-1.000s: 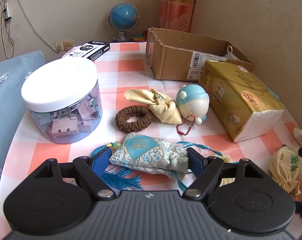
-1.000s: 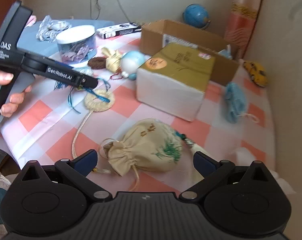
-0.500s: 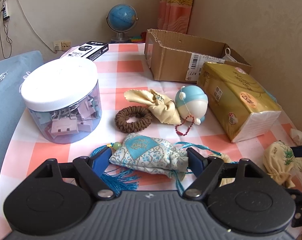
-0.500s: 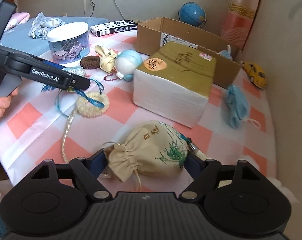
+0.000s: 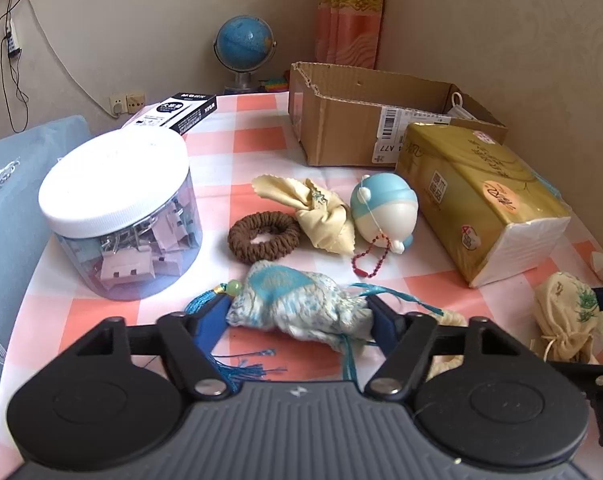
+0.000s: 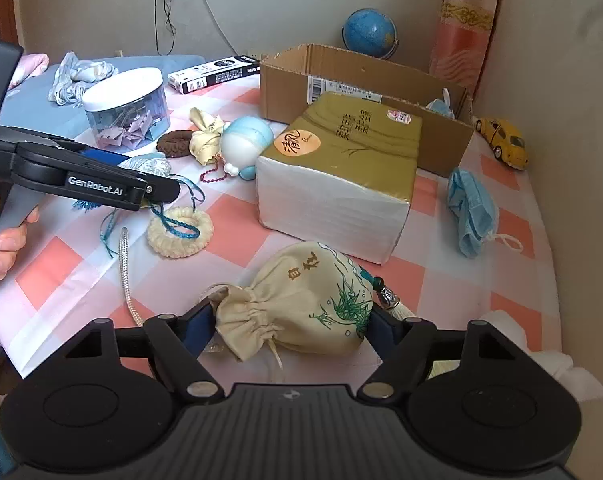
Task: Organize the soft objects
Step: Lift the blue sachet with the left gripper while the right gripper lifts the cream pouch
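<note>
My left gripper (image 5: 299, 318) is shut on a blue patterned sachet (image 5: 297, 304) with teal tassels, held just above the checked tablecloth. My right gripper (image 6: 291, 322) is shut on a cream drawstring pouch (image 6: 297, 304) with a green plant print. That pouch also shows at the right of the left wrist view (image 5: 565, 320). A brown scrunchie (image 5: 263, 236), a yellow cloth (image 5: 317, 212) and a cream knitted ring (image 6: 180, 232) lie on the table. An open cardboard box (image 5: 353, 128) stands at the back. A blue face mask (image 6: 471, 212) lies to the right.
A clear jar of binder clips (image 5: 119, 216) stands at left. A gold tissue pack (image 6: 337, 176) sits mid-table. A blue-white round toy (image 5: 383, 208), a globe (image 5: 243, 46), a black-white carton (image 5: 181, 114) and a yellow toy car (image 6: 505, 142) are around. The wall is close on the right.
My right gripper has closed on the cream pouch and moved in over it. My left gripper keeps its hold on the blue sachet and has lifted it slightly.
</note>
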